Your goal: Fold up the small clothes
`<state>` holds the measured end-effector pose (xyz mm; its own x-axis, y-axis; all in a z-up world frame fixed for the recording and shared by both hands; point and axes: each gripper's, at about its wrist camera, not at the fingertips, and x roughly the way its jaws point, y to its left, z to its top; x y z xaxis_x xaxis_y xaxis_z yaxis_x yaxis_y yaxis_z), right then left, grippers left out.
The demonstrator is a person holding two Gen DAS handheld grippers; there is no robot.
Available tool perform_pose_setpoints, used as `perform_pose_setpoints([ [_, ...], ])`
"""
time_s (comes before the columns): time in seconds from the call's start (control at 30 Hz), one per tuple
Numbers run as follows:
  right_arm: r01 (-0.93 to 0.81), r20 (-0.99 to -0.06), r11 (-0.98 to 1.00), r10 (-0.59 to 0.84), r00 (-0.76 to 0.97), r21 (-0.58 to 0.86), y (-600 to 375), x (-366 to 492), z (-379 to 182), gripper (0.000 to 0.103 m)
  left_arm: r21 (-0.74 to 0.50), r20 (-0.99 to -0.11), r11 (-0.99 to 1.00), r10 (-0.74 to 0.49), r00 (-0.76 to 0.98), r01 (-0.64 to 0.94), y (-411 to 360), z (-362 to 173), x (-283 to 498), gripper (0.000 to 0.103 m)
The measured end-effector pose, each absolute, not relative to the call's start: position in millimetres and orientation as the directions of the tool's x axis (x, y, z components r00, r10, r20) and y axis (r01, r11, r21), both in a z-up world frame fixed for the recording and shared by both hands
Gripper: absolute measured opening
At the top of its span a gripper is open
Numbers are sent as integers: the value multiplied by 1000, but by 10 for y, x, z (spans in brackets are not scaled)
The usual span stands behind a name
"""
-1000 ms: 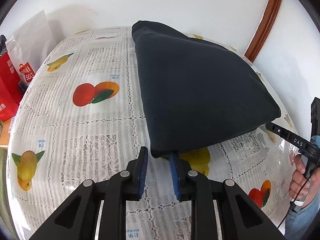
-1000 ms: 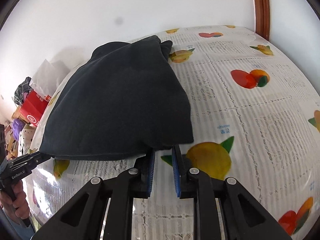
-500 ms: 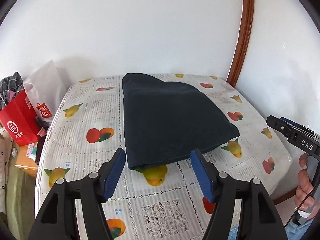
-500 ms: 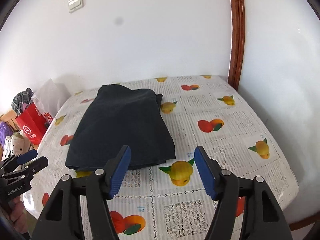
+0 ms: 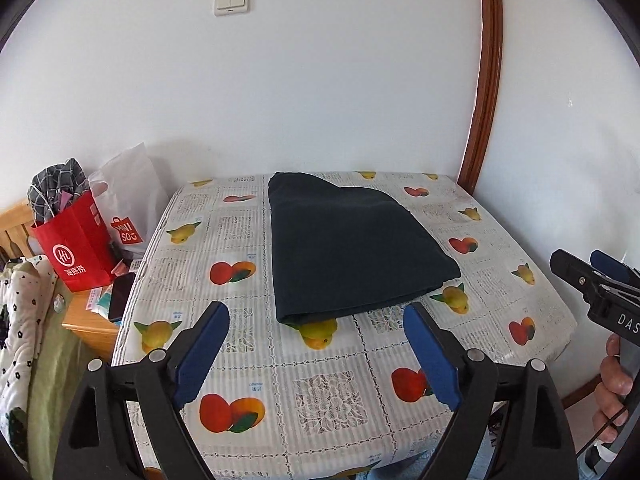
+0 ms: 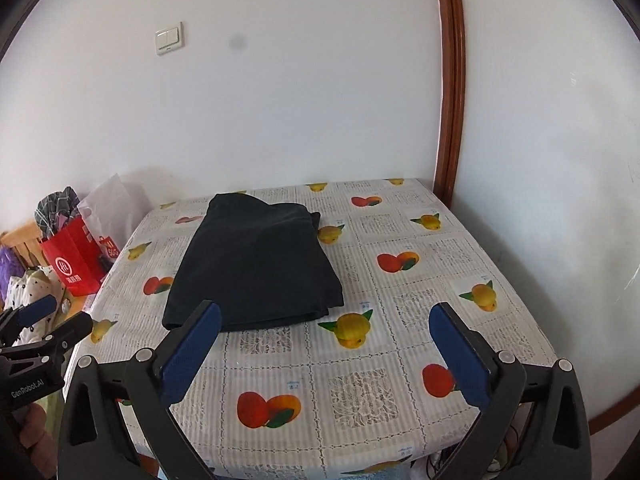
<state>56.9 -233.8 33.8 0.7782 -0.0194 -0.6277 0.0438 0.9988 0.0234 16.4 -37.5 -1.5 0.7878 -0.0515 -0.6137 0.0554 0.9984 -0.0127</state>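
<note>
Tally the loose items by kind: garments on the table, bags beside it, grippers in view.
Folded dark garment on the table: 1
Bags beside the table: 2, red bag and white bag
Grippers: 2, left gripper and right gripper, both open, nothing between the jaws
Total: 5

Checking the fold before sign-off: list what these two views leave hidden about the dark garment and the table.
- Folded dark garment: its underside and inner layers, covered by its own top layer in both views.
- Table: near edge, behind the right gripper in the right view and the left gripper in the left.
</note>
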Motion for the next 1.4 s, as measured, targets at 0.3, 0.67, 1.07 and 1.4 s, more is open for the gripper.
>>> perform_pose_setpoints([
  [0.3, 68, -618, 997, -68, 783, -23, -2341, 410, 391, 102, -10, -614, 999, -42, 788, 45, -328, -32, 108, 88],
  [0.67, 88, -632, 996, -75, 771, -10, -2399, 374, 365, 102, -14, -613, 998, -52, 788, 56, -367, -25, 89, 88],
  [1.07, 80, -637, 997, -62, 769, -1, -2391, 370, 356, 102, -19, -627, 999, -47, 778, 46, -357, -71, 105, 88],
  [1.4, 82, -640, 997, -69, 765, -9, -2363, 372, 352, 102, -29, -631, 998, -66, 773, 61, -387, -53, 100, 88],
])
